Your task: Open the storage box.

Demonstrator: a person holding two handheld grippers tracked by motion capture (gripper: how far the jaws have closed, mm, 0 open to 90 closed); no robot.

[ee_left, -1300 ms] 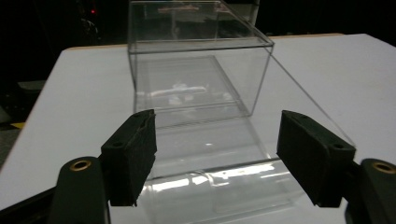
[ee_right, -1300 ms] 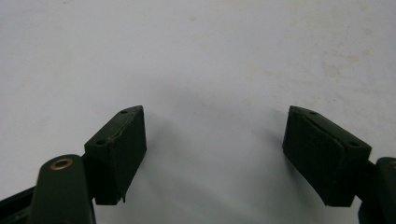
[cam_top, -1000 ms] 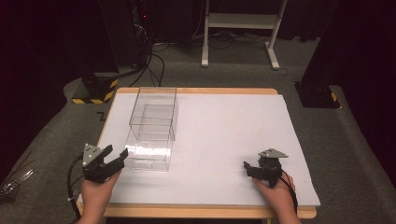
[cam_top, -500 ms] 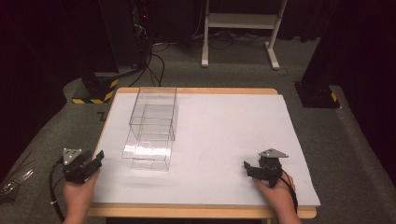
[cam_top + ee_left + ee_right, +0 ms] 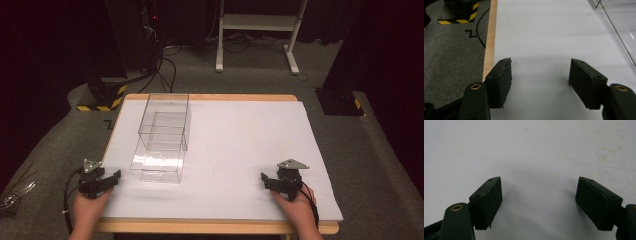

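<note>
White table | grey carpet | left gripper fingers just opened, empty | right gripper fingers wide

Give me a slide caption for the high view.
Two hand-held grippers, left and right, rest open on a white table beside clear plastic boxes.

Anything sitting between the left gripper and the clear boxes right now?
No. In the high view, just bare white table cover lies between the left gripper and the clear boxes. The left gripper view shows open jaws with nothing between them.
</note>
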